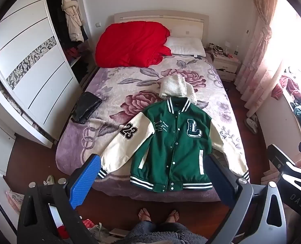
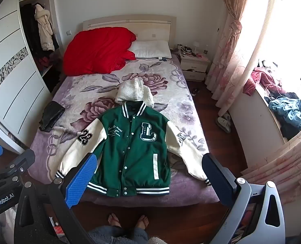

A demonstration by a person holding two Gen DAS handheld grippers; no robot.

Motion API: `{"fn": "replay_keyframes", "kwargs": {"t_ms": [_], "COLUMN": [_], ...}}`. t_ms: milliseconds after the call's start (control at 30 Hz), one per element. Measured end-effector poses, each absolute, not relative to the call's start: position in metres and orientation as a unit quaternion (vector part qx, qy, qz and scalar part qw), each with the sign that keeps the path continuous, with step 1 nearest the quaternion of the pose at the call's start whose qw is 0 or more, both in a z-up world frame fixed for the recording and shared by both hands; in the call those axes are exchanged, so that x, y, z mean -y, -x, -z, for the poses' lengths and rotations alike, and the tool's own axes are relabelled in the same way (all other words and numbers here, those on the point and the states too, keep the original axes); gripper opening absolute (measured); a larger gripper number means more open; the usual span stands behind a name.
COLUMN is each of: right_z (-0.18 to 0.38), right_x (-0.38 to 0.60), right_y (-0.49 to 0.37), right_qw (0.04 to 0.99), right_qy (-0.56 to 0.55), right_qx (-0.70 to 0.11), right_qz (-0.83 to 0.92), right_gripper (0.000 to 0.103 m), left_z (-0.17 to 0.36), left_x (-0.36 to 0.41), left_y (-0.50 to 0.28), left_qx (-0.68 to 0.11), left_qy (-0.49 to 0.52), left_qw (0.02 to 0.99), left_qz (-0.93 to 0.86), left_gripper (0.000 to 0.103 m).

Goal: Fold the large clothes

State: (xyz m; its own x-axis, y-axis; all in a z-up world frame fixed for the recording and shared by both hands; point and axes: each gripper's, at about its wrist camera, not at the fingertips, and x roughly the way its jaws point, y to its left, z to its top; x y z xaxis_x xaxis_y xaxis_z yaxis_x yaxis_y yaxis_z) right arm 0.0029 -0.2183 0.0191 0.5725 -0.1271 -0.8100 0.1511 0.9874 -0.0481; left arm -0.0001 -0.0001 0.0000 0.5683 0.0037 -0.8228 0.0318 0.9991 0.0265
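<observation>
Bed [image 1: 73, 152] with floral blanket. On it: my green varsity jacket [image 1: 170, 142] flat at the foot, buttoned, sleeves spread; white knit [image 1: 175, 88] touching its collar; black garment [image 1: 87, 107] at left edge; red duvet [image 1: 130, 44] and pillow [image 1: 187, 45] at headboard.

Blown-out window [image 2: 288, 30] glare (right side), fisheye-warped edges

The jacket [image 2: 130, 148] is green with cream sleeves, black-and-white striped cuffs, collar and hem, a white "L" and a black "23". The blanket [image 2: 85, 93] on the bed is lilac with mauve roses. The duvet [image 2: 97, 52] is red, the pillow [image 2: 150, 48] white.
</observation>
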Motion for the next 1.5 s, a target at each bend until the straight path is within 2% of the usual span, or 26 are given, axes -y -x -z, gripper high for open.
{"fn": "replay_keyframes", "kwargs": {"t_ms": [1433,1500], "right_z": [-0.029,-0.042], "right_x": [0.212,0.202], "right_y": [0.002,-0.003], "right_qw": [0.891,0.891], "right_qy": [-0.018,-0.016], "right_qx": [-0.446,-0.447], "right_qz": [0.077,0.078], "right_gripper": [0.103,0.103], "left_z": [-0.014,-0.014], "left_x": [-0.003,-0.004], "left_y": [0.002,0.002], "left_qx": [-0.453,-0.453], "left_qy": [-0.015,-0.015], "left_qw": [0.891,0.891], "left_qz": [0.004,0.005], "left_gripper": [0.103,0.103]}}
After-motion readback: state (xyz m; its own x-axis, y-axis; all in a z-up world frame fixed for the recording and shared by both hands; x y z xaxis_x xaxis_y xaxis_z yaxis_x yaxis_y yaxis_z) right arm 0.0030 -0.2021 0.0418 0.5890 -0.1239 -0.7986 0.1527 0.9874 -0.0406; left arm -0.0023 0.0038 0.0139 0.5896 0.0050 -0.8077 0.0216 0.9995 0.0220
